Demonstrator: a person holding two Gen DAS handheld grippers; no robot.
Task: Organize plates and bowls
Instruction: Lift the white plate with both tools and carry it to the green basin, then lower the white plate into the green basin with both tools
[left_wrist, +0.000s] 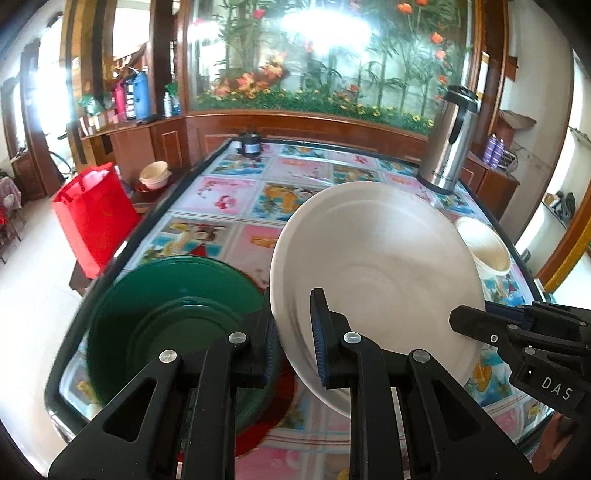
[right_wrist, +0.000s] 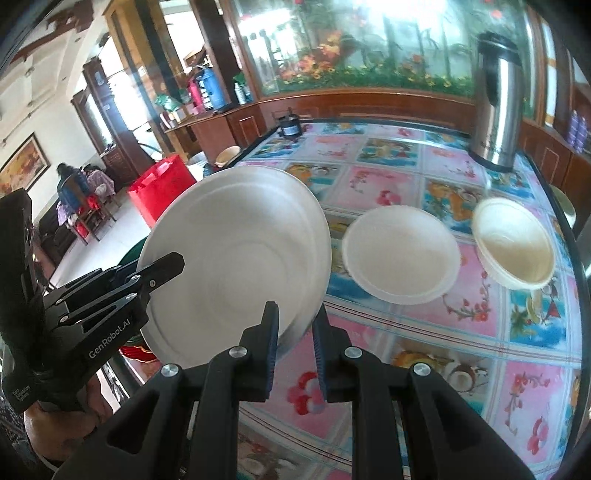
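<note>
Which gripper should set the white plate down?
Both grippers, left and right, clamp the white plate. Probably lead with the right: its view shows the bare tablecloth beside the white bowl.

The large white round plate (left_wrist: 373, 273) hides most of the cream plastic bowl (left_wrist: 487, 251) behind it in the left wrist view, and its near rim is blurred. The dark green plastic basin (left_wrist: 166, 317) is partly covered by the black gripper fingers (left_wrist: 266, 332). From the right wrist view only a green sliver shows past the plate. The tall steel thermos jug (right_wrist: 498, 103) is smeared by glare. Seated people far off (right_wrist: 70, 192) are too small to make out.
</note>
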